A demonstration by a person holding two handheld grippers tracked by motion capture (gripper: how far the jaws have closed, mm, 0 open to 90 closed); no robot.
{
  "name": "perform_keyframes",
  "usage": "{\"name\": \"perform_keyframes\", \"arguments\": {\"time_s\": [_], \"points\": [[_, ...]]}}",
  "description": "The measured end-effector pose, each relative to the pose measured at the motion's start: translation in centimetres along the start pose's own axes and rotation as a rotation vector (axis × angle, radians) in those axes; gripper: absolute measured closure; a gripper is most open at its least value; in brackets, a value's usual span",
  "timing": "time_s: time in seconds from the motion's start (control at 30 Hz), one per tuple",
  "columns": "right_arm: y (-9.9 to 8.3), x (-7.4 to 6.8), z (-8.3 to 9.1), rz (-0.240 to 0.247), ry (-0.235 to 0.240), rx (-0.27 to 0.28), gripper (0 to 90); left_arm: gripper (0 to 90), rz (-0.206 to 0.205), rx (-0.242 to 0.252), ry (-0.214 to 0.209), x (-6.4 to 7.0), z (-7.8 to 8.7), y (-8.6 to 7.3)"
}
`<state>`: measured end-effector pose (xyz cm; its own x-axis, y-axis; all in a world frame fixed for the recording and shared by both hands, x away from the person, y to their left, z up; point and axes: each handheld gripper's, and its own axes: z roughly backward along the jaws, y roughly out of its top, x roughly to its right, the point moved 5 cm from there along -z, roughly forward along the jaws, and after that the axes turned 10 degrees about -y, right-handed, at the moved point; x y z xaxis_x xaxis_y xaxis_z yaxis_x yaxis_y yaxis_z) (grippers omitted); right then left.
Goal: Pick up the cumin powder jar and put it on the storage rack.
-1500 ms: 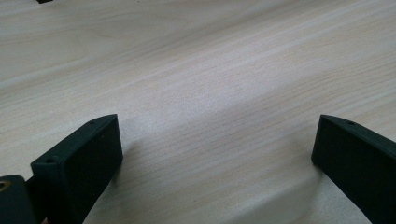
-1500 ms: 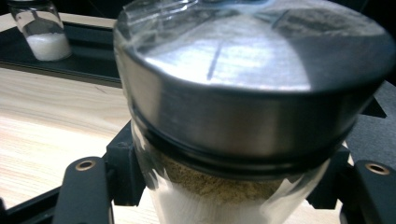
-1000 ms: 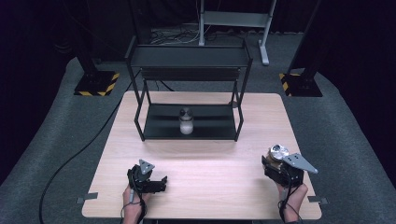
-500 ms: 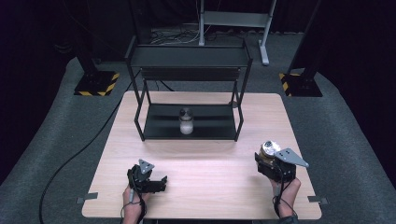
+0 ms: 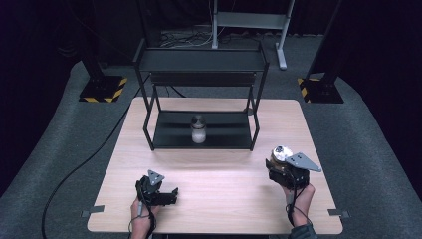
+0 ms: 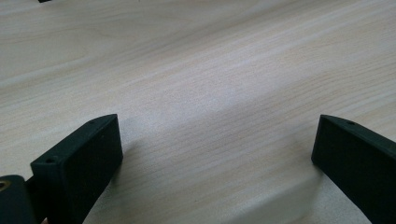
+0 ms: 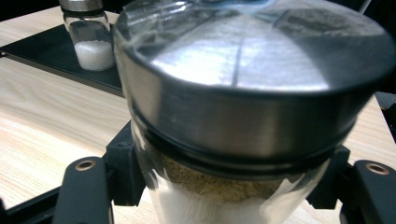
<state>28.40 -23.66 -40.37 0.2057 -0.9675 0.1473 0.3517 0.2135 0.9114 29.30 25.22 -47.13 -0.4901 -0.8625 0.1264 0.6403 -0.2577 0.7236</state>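
Observation:
My right gripper [image 5: 276, 160] is shut on a glass spice jar [image 7: 243, 116] with a steel lid, held above the table's right front. The jar [image 5: 279, 154] holds brownish powder over a white layer. A second jar [image 5: 198, 129] with a metal lid and white grains stands on the lower shelf of the black rack [image 5: 201, 137]; in the right gripper view that jar [image 7: 90, 37] appears at the upper left. My left gripper [image 5: 169, 195] rests low at the table's left front, jaws wide apart with bare wood between the fingers [image 6: 79, 163].
The black two-tier rack's top shelf [image 5: 201, 60] spans the far half of the wooden table [image 5: 219, 179]. A black cable [image 5: 84, 164] runs across the carpet at left. Stand bases with yellow-black stripes [image 5: 102, 89] sit beyond the table corners.
My right gripper with the jar has shifted left and slightly forward toward the rack. The left gripper has stayed put.

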Motion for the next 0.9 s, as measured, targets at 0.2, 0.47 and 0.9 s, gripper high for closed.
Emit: {"name": "perform_keyframes", "arguments": {"time_s": [0.2,0.47,0.9], "points": [[0.4,-0.3,-0.4,0.009,0.010,-0.001,30.4,1.4,0.000,0.000,0.000,0.0,0.0,0.0],[1.0,-0.7,-1.0,0.021,0.021,-0.001,30.4,1.4,0.000,0.000,0.000,0.0,0.0,0.0],[1.5,-1.3,-2.1,0.038,0.042,-0.010,30.3,1.4,0.000,0.000,0.000,0.0,0.0,0.0]]}}
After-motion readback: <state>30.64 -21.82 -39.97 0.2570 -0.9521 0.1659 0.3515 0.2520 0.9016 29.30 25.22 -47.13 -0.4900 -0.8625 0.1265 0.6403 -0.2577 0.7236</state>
